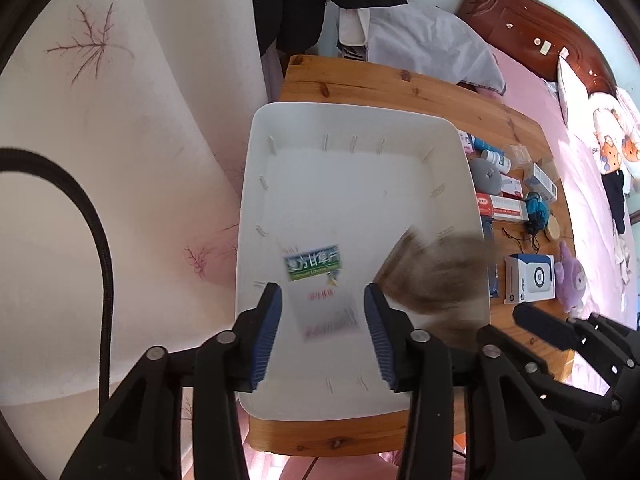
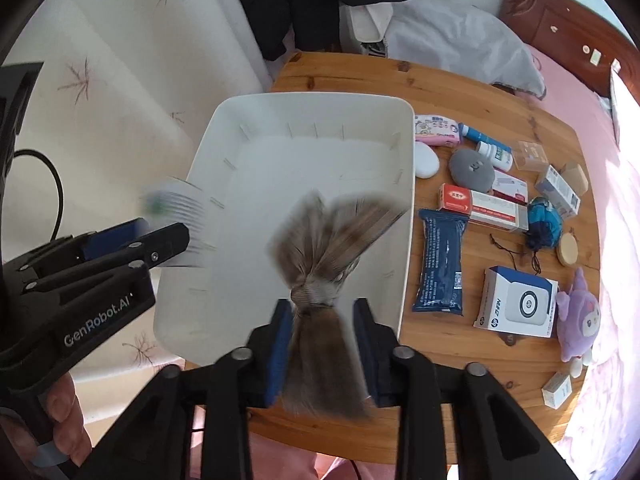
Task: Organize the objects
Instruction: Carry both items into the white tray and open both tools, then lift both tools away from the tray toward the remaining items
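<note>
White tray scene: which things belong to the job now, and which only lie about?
In hand:
white tray
brown furry bundle
green-labelled white box
left gripper
right gripper

Lying about:
dark blue packet
purple plush toy
grey pebble-shaped thing

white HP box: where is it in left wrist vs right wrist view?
Left wrist: white HP box at the right edge, on the wooden table, right of the white bin.
Right wrist: white HP box lower right, right of the dark blue pack.
Shared landmark: purple plush just right of it.
</note>
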The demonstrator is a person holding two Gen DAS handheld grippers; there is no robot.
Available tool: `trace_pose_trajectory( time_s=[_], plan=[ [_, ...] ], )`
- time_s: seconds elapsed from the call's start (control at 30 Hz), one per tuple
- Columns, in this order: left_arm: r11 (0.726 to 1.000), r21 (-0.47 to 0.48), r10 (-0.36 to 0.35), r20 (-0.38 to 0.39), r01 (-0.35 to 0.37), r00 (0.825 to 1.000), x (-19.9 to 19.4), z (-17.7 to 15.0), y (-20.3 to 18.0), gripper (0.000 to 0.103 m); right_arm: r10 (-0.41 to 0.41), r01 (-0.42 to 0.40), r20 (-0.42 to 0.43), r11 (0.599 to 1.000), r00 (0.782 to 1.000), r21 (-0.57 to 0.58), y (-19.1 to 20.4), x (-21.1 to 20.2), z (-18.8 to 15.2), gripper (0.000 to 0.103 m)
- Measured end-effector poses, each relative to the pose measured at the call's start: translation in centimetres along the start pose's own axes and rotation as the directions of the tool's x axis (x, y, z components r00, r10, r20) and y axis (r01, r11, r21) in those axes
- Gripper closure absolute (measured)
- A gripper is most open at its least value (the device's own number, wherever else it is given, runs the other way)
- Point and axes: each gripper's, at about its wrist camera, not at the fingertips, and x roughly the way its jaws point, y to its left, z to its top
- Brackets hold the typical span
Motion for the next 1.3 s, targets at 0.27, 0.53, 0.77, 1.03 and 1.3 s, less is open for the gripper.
trace_pose_trajectory(
  time_s=[0.27,0.53,0.77,1.03,1.3],
  plan=[
    [1.0,-0.004,0.014,0.0,-0.014,1.0,-0.7,-0.4,-0.1,0.045,-0.038,0.039,0.03,0.999,0.999,-0.025,0.6,-1.1,-0.1,0.047],
    [0.999,-0.036,0.014,0.024,-0.013,1.0,-1.6,-0.8,-0.1,0.045,-0.073,0.074,0.066,0.997,0.995,-0.01,-0.1,-2.6,-0.8,0.047],
    [0.999,-0.005,0.048,0.065,-0.048,0.997,-3.0,-1.2,-1.3,0.045,-0.091,0.092,0.108,0.996,0.99,-0.007,-0.3,-4.4,-2.0,0.047],
    [0.998,0.001,0.056,0.101,-0.057,0.993,-4.3,-1.7,-2.1,0.045,-0.089,0.087,0.137,0.996,0.987,0.025,-0.8,-5.4,-3.2,0.047],
    [0.998,0.029,0.05,0.113,-0.053,0.992,-4.9,-2.5,-3.0,0.045,-0.1,0.096,0.171,0.995,0.98,0.032,-0.7,-6.4,-4.3,0.047]
  ],
)
